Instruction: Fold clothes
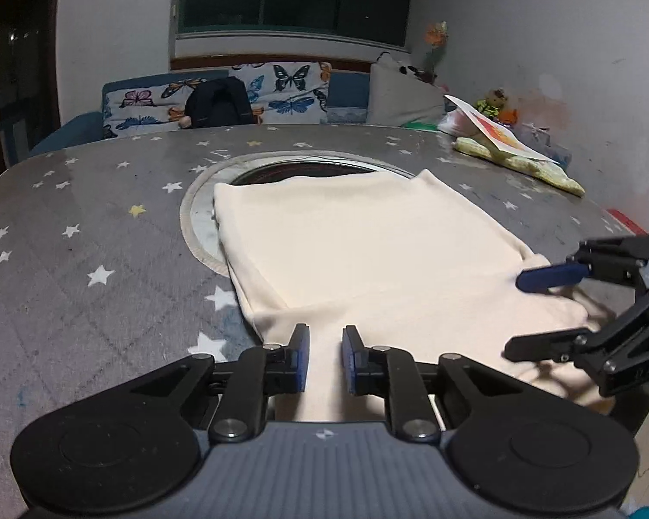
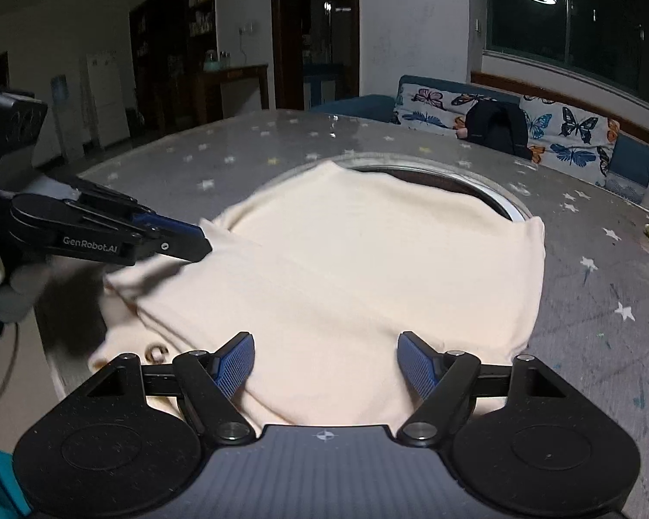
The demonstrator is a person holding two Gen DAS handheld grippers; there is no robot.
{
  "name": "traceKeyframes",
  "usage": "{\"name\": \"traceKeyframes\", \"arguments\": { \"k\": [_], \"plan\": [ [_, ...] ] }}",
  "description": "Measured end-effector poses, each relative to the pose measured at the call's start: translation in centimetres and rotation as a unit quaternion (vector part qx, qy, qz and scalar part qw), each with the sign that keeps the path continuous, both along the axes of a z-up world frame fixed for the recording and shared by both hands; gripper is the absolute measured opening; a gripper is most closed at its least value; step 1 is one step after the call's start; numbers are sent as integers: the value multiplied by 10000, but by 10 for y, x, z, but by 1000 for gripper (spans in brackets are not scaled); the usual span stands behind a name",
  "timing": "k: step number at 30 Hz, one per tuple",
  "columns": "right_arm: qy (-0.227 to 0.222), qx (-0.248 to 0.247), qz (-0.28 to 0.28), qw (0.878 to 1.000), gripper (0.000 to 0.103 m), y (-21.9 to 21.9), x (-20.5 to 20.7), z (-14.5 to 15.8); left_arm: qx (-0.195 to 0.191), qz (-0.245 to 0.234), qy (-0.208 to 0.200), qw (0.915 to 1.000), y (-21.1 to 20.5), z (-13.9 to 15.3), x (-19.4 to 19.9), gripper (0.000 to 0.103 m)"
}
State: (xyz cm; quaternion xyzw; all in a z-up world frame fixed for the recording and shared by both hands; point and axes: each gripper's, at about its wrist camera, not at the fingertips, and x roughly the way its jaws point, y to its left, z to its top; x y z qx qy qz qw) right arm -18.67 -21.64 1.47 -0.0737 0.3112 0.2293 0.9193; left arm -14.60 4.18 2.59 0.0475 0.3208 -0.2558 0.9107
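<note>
Both tongs hovered low over a cream garment (image 1: 359, 255) on the star-print table (image 1: 86, 225): left tongs (image 1: 326, 357) slightly parted at its near hem, gripping nothing; right tongs (image 2: 326, 363) wide open near its other end. Gloved fingers (image 2: 4, 289) held the left handle. Behind stood a butterfly sofa (image 1: 281, 95); the garment half covered the table's round inset (image 1: 194, 216).

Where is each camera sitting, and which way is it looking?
Left wrist: sits on the left gripper, looks across the cream garment toward the butterfly sofa; right gripper shows at right.
Right wrist: sits on the right gripper, looks over the garment toward the sofa; the left gripper and a hand show at left.
Shared: garment, starry table, sofa.
</note>
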Motion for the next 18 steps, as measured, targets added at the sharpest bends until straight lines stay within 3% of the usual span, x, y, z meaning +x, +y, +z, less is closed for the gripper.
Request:
{"name": "traceKeyframes", "arguments": {
  "k": [5,12,16,18],
  "plan": [
    [-181,16,58,9998,76,-1,-10,13,1,-46,-61,10000,-1,7,-5,28],
    [-41,-7,-73,10000,79,-5,-13,2,117,-59,-22,9999,-6,6,-11,43],
    [-182,12,-123,9998,80,-7,-18,11,164,-39,-39,9999,-7,7,-15,61],
    [-231,56,-161,9996,88,-9,-22,13,183,-30,-47,9998,-7,8,-18,65]
  ]
}}
